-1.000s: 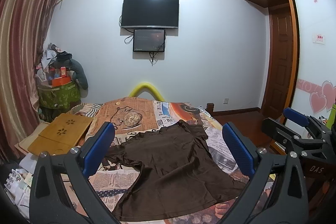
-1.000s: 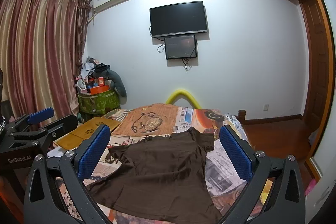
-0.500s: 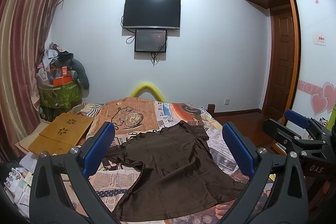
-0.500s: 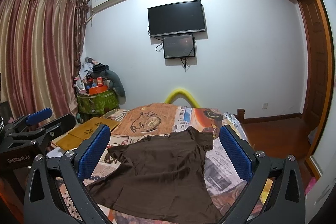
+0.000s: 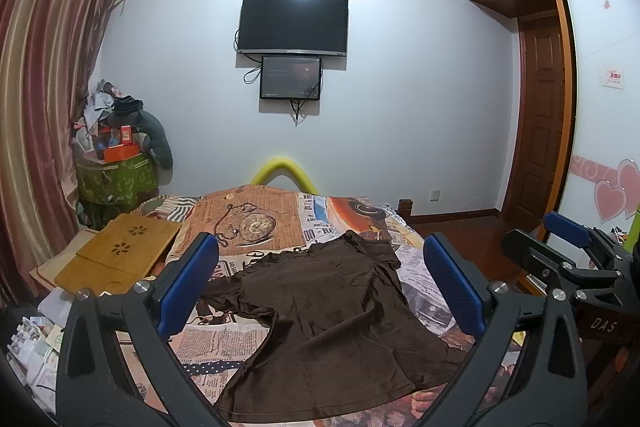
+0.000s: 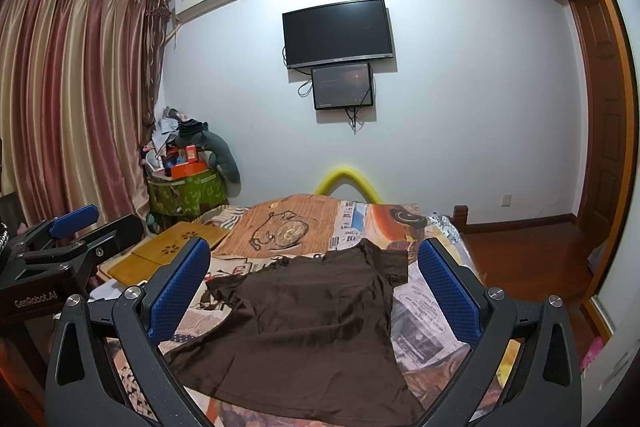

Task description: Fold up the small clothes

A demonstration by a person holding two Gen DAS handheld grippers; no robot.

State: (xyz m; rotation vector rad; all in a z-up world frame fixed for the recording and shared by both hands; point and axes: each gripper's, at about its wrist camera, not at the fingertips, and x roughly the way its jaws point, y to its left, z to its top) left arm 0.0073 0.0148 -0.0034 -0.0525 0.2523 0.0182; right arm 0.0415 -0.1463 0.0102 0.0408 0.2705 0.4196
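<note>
A dark brown T-shirt lies spread flat on a bed covered with a newspaper-print sheet, collar toward the far wall, hem toward me. My left gripper hovers open above the shirt's near part, nothing between its blue pads. In the right wrist view the same shirt lies below my right gripper, which is also open and holds nothing. Each gripper shows in the other's view: the right gripper at the right edge, the left gripper at the left edge.
A bamboo lap tray rests on the bed's left side. A green bin piled with clutter stands by the striped curtain. A yellow foam tube arches behind the bed. A wooden door and bare floor lie to the right.
Both views have shifted very slightly; the shirt lies as before and both grippers stay open above it.
</note>
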